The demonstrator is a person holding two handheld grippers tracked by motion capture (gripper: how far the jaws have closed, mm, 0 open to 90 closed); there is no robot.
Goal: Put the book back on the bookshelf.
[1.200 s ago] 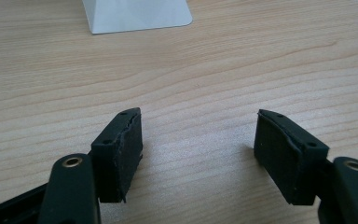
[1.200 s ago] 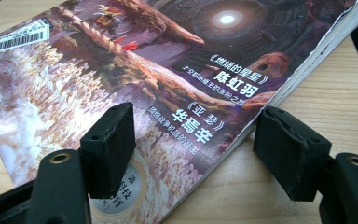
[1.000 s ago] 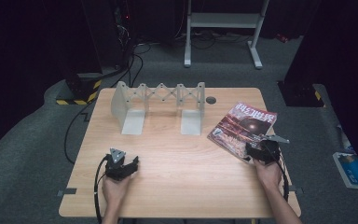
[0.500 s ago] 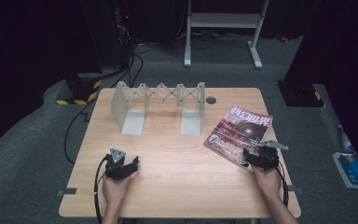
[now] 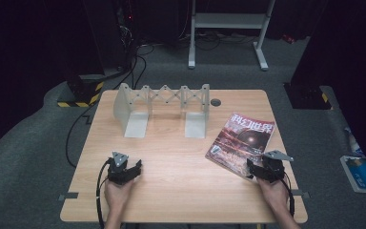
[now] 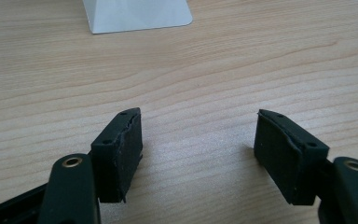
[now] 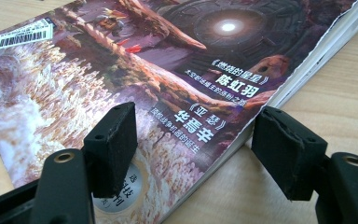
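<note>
Wooden table (image 5: 181, 191), big. White folding rack (image 5: 162, 109) stands at its far side. Magazine (image 5: 242, 143) lies flat near the right edge, cover up. Right gripper (image 5: 258, 168) sits at the magazine's near corner, jaws spread, one over the cover, one beside the edge, not pinching. Left gripper (image 5: 132, 168) rests near left, jaws spread, nothing between.

Left gripper (image 5: 132, 168) low in the left hand (image 5: 117, 191), jaws wide apart. Right gripper (image 5: 251, 168) low in the right hand (image 5: 272, 189), jaws apart too.
</note>
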